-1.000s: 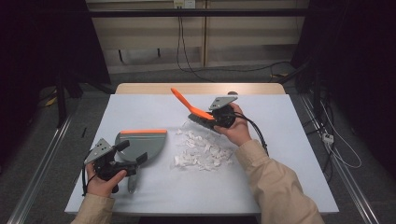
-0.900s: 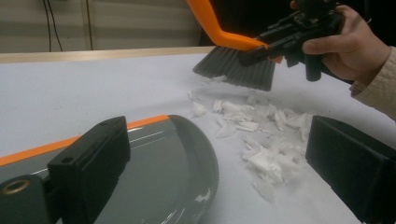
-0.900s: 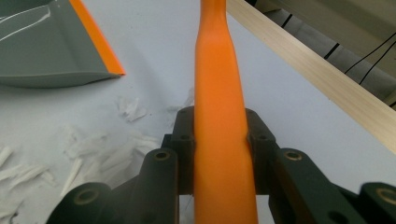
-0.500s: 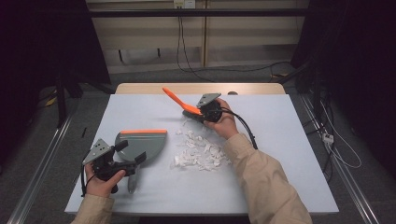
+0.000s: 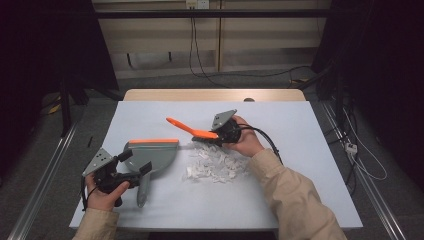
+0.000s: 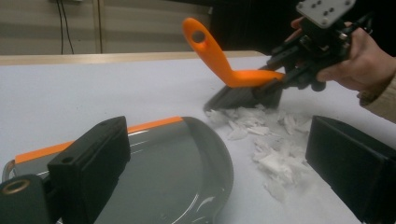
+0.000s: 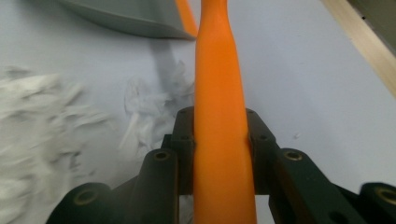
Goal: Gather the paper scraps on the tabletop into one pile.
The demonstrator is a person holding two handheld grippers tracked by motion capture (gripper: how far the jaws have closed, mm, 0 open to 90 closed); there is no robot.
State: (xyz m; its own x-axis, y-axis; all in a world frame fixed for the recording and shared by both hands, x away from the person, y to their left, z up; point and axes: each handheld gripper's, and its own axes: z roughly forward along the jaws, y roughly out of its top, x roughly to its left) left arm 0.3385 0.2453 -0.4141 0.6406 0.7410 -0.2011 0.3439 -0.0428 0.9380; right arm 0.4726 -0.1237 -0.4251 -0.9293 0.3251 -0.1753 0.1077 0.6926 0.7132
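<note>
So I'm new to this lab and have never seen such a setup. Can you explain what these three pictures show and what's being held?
No robot here: a person at a table holds a two-jaw gripper in each hand. The high view looks down from above the table. The other two pictures come from cameras riding on the grippers, looking along their black jaws.

On the table lies a pile of white paper scraps beside a grey dustpan with an orange edge. The right gripper is clamped on an orange-handled brush, whose bristles rest at the far edge of the scraps. The left gripper sits at the dustpan's handle; its jaws look apart in its own view, either side of the pan.
</note>
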